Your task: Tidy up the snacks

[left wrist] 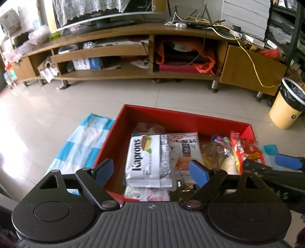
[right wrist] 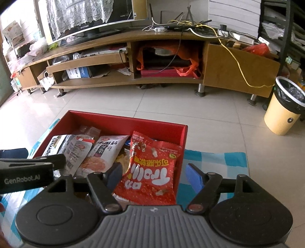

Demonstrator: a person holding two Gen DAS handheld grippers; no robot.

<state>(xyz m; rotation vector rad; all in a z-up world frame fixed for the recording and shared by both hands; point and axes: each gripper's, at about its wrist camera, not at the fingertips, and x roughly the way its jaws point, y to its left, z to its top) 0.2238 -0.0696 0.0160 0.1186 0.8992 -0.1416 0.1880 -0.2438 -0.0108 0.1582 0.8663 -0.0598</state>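
hovering over the red box (right wrist: 106, 122), both tools stand open and empty: right tool (right wrist: 154, 176) above the red packet (right wrist: 152, 169), left tool (left wrist: 150, 170) above the kaprons packet (left wrist: 146, 160). lift clear without snagging either packet.

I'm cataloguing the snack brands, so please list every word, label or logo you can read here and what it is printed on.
"Kaprons": white wafer packet in the red box.
"Troli": red candy bag, seen upside down.
"GenRobot.AI": side of the left gripper.
Chinese characters: white-and-orange snack bag and the red candy bag; I cannot read them reliably.
Television bezel logo: too small and blurred.
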